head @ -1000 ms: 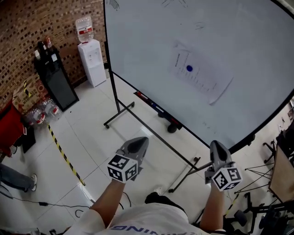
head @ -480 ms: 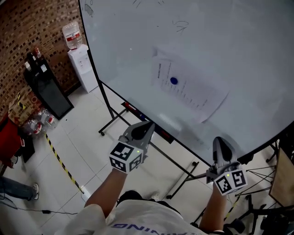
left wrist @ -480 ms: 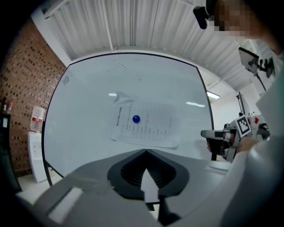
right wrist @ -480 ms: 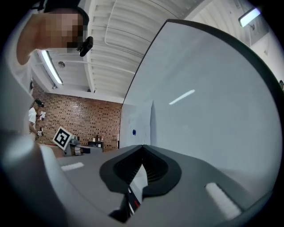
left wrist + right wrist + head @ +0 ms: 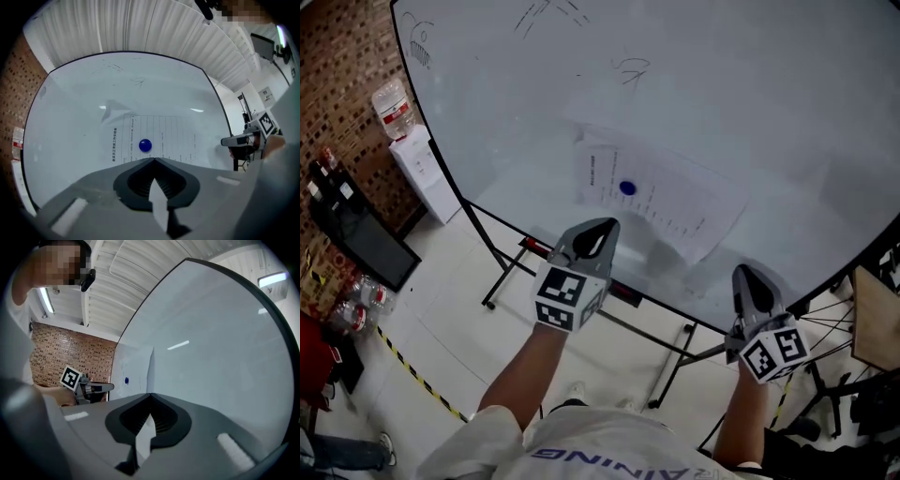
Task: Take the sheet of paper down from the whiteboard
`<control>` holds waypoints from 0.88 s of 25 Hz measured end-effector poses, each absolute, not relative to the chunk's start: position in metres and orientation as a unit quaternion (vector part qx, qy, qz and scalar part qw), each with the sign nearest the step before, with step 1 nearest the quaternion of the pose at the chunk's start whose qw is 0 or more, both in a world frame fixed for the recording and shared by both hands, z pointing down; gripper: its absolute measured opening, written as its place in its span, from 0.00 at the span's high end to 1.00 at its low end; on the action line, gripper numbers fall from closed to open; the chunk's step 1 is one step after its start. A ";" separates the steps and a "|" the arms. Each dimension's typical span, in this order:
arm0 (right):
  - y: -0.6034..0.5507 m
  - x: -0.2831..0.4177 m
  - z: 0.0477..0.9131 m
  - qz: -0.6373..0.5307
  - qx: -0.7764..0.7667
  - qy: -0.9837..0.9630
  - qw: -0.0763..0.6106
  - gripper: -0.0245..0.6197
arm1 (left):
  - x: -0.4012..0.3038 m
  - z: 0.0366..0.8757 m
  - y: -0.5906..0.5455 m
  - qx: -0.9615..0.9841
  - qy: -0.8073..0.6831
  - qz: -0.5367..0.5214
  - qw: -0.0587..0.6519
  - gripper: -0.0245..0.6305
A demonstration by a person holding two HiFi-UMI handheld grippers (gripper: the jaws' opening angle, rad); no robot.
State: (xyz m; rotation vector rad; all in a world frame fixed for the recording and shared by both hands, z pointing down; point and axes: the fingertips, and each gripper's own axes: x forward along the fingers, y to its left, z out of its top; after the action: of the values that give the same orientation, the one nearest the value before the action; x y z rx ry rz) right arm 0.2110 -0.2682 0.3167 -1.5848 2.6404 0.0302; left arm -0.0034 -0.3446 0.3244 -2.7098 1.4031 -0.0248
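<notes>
A printed sheet of paper (image 5: 661, 192) hangs on the whiteboard (image 5: 750, 84), pinned by a round blue magnet (image 5: 627, 187). In the left gripper view the sheet (image 5: 154, 138) and the magnet (image 5: 145, 145) lie just beyond the closed jaw tips. My left gripper (image 5: 607, 225) is shut and empty, pointing at the sheet's lower left part, short of the board. My right gripper (image 5: 743, 274) is shut and empty too, held below the sheet's lower right corner. From the right gripper view the sheet (image 5: 138, 369) shows edge-on at the left.
The whiteboard stands on a black wheeled frame (image 5: 670, 361) with a marker tray (image 5: 534, 248). A water dispenser (image 5: 417, 164) and a black cabinet (image 5: 356, 234) stand by the brick wall at left. Yellow-black tape (image 5: 412, 370) crosses the tiled floor.
Both grippers rose and came closer to the whiteboard, the left one more; it now points at the sheet. The view tilted up, so the board fills more of the picture.
</notes>
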 end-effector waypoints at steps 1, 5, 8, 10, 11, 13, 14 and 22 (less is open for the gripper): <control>-0.271 0.209 0.315 0.011 -0.519 0.854 0.032 0.95 | -0.003 0.320 -0.351 -0.887 0.458 -0.014 0.060 0.96; -0.277 0.196 0.314 0.014 -0.528 0.849 0.024 0.95 | 0.003 0.303 -0.367 -0.885 0.449 -0.033 0.115 0.88; -0.277 0.195 0.312 0.016 -0.537 0.843 0.021 0.95 | 0.011 0.295 -0.378 -0.877 0.451 -0.052 0.157 0.78; -0.277 0.195 0.311 0.018 -0.542 0.840 0.021 0.95 | 0.014 0.297 -0.385 -0.869 0.459 -0.064 0.173 0.73; -0.277 0.195 0.311 0.018 -0.544 0.839 0.021 0.95 | 0.015 0.299 -0.388 -0.867 0.462 -0.068 0.176 0.72; -0.275 0.196 0.312 0.017 -0.546 0.837 0.021 0.95 | 0.017 0.299 -0.392 -0.865 0.465 -0.071 0.175 0.70; -0.274 0.196 0.312 0.017 -0.548 0.836 0.022 0.95 | 0.017 0.300 -0.393 -0.865 0.466 -0.070 0.171 0.70; -0.268 0.194 0.317 0.015 -0.549 0.835 0.024 0.95 | 0.019 0.302 -0.399 -0.868 0.466 -0.065 0.157 0.71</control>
State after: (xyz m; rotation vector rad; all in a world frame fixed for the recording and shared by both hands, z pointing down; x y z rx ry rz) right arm 0.1935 -0.2679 0.3172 -1.6989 2.5856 0.0461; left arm 0.0195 -0.3995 0.3018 -2.4846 1.3347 -0.1863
